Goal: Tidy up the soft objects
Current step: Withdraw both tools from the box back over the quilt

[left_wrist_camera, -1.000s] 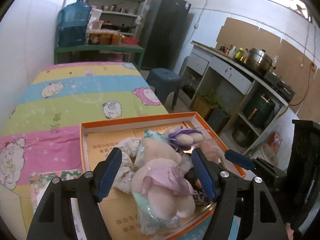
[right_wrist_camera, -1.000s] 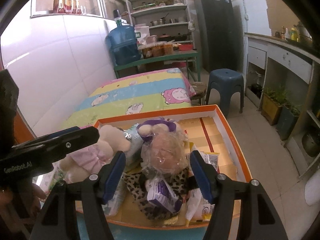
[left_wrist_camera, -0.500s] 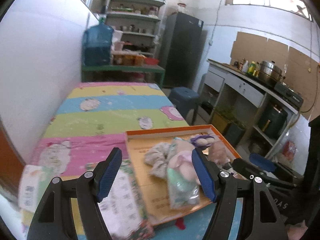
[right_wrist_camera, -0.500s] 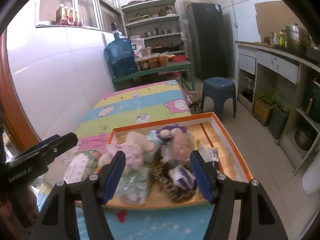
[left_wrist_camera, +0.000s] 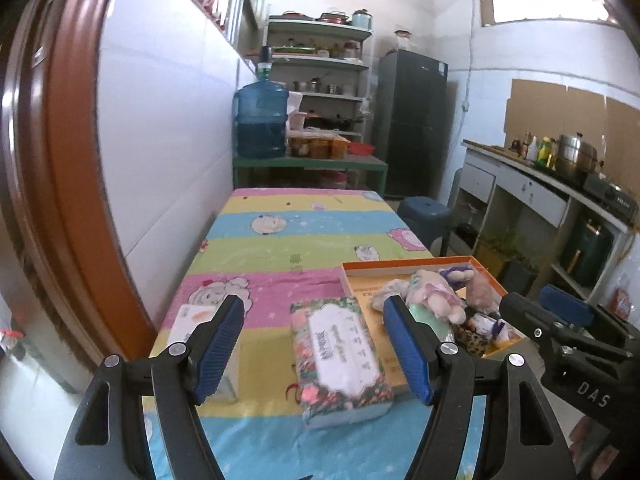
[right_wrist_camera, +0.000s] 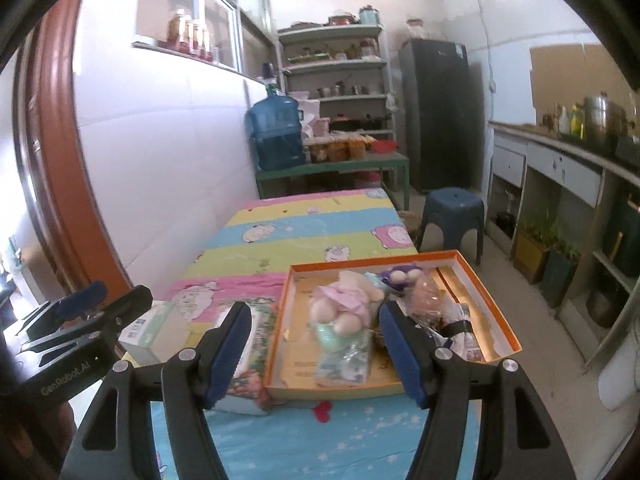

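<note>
An orange-rimmed cardboard tray (right_wrist_camera: 502, 304) (left_wrist_camera: 404, 265) on the striped bedspread holds several soft toys: a pink-dressed plush in a bag (right_wrist_camera: 342, 312) (left_wrist_camera: 434, 298), a purple-and-cream plush (right_wrist_camera: 398, 274), a wrapped pink plush (right_wrist_camera: 428, 298). A floral tissue pack (left_wrist_camera: 340, 350) (right_wrist_camera: 256, 376) lies left of the tray, and a pale green tissue box (right_wrist_camera: 154, 334) (left_wrist_camera: 188, 320) further left. My left gripper (left_wrist_camera: 314, 346) is open and empty, above the tissue pack. My right gripper (right_wrist_camera: 314, 354) is open and empty, held back from the tray.
The bedspread (right_wrist_camera: 304, 232) runs back to a green bench (right_wrist_camera: 340, 166) with a water jug (right_wrist_camera: 276, 136). A blue stool (right_wrist_camera: 452, 208) stands at the right, with a fridge (right_wrist_camera: 436, 116) and a kitchen counter (right_wrist_camera: 568, 156) beyond. A white wall bounds the left side.
Both grippers have pulled back and up from the tray, empty. The left view has swung left, bringing the tissue pack and box into view.
</note>
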The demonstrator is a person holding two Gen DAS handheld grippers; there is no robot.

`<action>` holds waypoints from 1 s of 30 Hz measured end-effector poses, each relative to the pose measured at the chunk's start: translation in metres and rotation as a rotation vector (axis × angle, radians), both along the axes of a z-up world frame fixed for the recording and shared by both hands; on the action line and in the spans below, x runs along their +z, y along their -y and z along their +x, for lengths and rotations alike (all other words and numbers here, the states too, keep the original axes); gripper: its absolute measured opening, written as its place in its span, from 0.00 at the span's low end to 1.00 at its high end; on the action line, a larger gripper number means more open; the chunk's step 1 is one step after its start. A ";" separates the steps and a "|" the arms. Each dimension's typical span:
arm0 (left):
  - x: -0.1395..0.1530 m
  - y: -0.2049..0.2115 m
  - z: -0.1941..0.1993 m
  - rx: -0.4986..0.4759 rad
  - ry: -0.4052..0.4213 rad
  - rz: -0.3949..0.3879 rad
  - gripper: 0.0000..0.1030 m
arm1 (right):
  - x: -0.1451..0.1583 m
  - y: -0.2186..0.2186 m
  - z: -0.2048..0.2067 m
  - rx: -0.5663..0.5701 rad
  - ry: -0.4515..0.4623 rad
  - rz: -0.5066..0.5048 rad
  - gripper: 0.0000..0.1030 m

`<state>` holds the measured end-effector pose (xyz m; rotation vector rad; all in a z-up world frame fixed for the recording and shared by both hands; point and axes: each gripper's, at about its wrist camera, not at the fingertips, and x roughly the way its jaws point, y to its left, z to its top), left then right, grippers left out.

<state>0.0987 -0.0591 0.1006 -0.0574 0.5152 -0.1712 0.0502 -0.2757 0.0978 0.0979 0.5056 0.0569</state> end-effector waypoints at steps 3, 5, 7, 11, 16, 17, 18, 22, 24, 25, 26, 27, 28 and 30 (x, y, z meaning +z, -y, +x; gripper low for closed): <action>0.003 -0.014 -0.011 0.020 0.004 -0.005 0.71 | 0.003 -0.012 -0.008 0.013 0.005 0.003 0.65; 0.006 -0.021 -0.019 0.029 0.009 -0.008 0.71 | 0.005 -0.020 -0.014 0.021 0.004 0.004 0.65; 0.009 -0.027 -0.028 0.036 0.019 -0.008 0.71 | 0.006 -0.027 -0.018 0.022 0.008 -0.003 0.65; 0.013 -0.031 -0.034 0.044 0.024 0.007 0.71 | 0.008 -0.035 -0.027 0.015 0.020 -0.007 0.65; 0.016 -0.032 -0.041 0.056 0.026 0.023 0.72 | 0.008 -0.035 -0.030 0.017 0.021 -0.006 0.65; 0.016 -0.033 -0.042 0.053 0.024 0.024 0.72 | 0.008 -0.035 -0.030 0.017 0.022 -0.006 0.65; 0.016 -0.033 -0.043 0.053 0.023 0.024 0.72 | 0.008 -0.036 -0.031 0.017 0.023 -0.006 0.65; 0.015 -0.032 -0.044 0.052 0.018 0.023 0.72 | 0.008 -0.038 -0.032 0.016 0.022 -0.006 0.65; 0.015 -0.032 -0.044 0.062 0.017 0.026 0.72 | 0.008 -0.036 -0.031 0.016 0.022 -0.004 0.65; 0.014 -0.031 -0.043 0.063 0.018 0.028 0.72 | 0.008 -0.038 -0.032 0.017 0.022 -0.001 0.65; 0.014 -0.031 -0.044 0.063 0.020 0.029 0.72 | 0.009 -0.039 -0.033 0.017 0.022 0.000 0.65; 0.014 -0.031 -0.044 0.063 0.019 0.029 0.72 | 0.008 -0.039 -0.033 0.015 0.022 -0.001 0.65; 0.014 -0.031 -0.044 0.062 0.018 0.029 0.72 | 0.009 -0.040 -0.034 0.015 0.019 0.001 0.65; 0.013 -0.030 -0.044 0.063 0.015 0.031 0.72 | 0.009 -0.041 -0.034 0.017 0.014 0.007 0.65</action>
